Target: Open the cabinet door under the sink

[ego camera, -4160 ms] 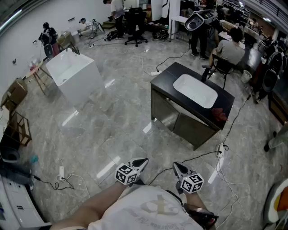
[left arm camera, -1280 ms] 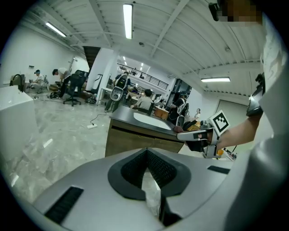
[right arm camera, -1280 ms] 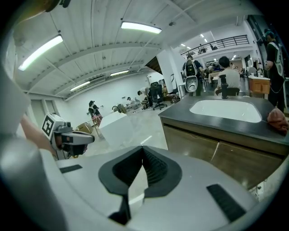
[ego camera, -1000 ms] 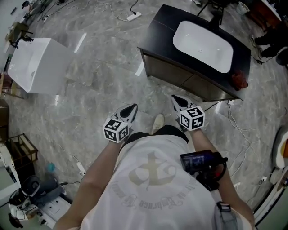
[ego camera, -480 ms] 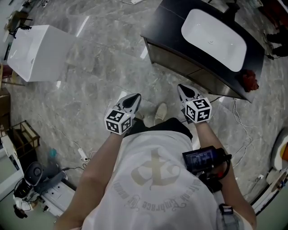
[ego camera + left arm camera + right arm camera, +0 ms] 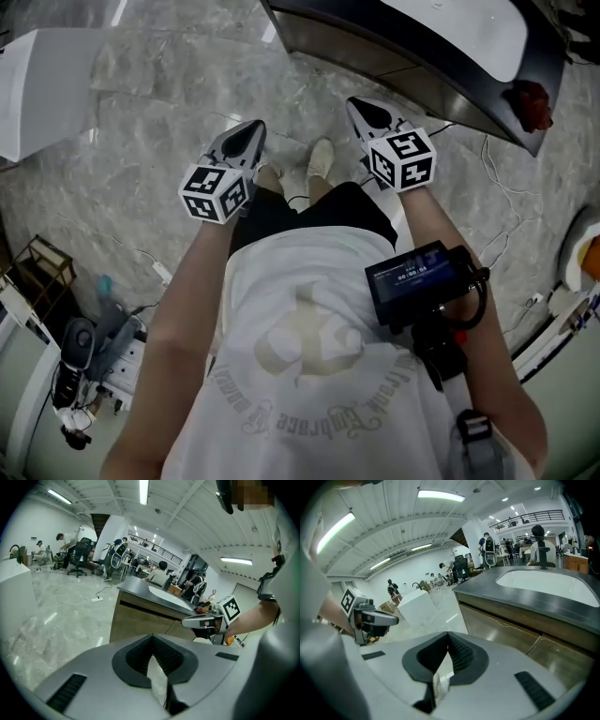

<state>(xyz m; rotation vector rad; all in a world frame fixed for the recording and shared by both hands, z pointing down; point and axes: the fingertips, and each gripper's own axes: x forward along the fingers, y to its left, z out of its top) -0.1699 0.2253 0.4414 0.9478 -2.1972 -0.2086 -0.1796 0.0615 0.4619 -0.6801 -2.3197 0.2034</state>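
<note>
Grey marble floor (image 6: 141,141) fills most of the head view. The dark sink cabinet (image 6: 347,42) runs along the top edge, right of centre. Its brown cabinet doors (image 6: 501,630) face me, flush and closed. My left tongs (image 6: 249,133) and right tongs (image 6: 361,109) hang just below it, not touching it. Both are clamped together on nothing.

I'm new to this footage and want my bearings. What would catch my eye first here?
In the head view, the left hand-held gripper and right hand-held gripper, both shut and empty, point toward the sink cabinet ahead. Its white basin sits in a dark countertop, doors closed, with a red object at the counter's right end.
</note>
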